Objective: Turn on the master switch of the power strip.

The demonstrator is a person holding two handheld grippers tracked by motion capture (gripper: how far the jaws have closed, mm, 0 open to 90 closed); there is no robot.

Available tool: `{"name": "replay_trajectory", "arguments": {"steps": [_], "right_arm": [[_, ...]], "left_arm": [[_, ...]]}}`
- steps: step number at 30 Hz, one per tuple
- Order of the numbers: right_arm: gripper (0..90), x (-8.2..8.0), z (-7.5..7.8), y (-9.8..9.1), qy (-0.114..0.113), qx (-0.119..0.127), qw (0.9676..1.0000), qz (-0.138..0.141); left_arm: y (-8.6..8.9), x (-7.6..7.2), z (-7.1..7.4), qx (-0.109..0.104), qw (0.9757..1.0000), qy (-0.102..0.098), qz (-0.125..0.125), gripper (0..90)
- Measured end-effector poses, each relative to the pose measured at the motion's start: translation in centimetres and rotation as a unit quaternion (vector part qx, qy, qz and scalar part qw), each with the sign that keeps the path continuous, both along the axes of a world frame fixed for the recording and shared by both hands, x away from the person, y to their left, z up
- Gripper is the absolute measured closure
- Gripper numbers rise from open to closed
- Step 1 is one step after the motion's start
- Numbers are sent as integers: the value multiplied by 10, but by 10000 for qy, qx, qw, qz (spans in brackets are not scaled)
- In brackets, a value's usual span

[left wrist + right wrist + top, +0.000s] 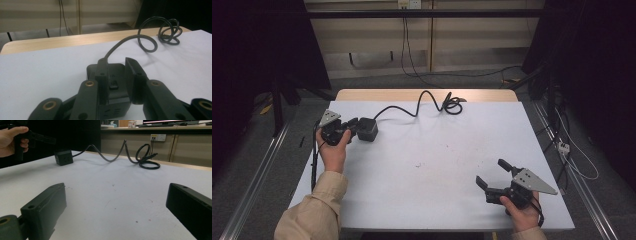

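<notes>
Where the white sheet ends at the far edge, the bench [362, 95] shows a strip of bare wood, and beyond it stand a grey floor, a pale wall with cables hanging from a wall socket [408, 4], and black curtains at both sides. A black power cube [367, 129] sits near the far left corner of the bench, and its black cable [422, 102] runs in loops toward the middle of the far edge, ending in a coil. The left gripper [357, 126], held by the left hand [332, 150] near the left edge, has its jaws set around the cube; the left gripper view shows one jaw flat against the cube's side and the other just beside the opposite side, with contact there uncertain. The right gripper [492, 174], held by the right hand [522, 212] near the near right corner, has its jaws wide apart and holds nothing. The right gripper view adds what the high view omits: small dark specks on the sheet between the jaws and a counter with monitors behind the wall panel. Metal rails [252, 175] run along the floor at both sides of the bench.
</notes>
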State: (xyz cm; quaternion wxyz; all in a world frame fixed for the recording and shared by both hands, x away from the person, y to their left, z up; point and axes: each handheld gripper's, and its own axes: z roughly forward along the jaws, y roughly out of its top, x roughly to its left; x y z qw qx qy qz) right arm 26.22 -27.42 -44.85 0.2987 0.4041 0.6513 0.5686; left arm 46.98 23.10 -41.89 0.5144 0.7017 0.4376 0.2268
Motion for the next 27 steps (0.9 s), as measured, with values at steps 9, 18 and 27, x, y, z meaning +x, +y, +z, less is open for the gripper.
{"name": "replay_trajectory", "arguments": {"steps": [9, 18, 27], "right_arm": [[25, 0, 0, -1, -6, -17, 10000, -13], [26, 0, 0, -1, -5, -25, 10000, -30], [26, 0, 0, -1, -5, -25, 10000, -31]], "left_arm": [[0, 3, -3, 70, 10000, 32, 43, 809], [-2, 6, -5, 248, 9996, 152, -17, 900], [-6, 8, -7, 218, 9995, 213, -46, 900]]}}
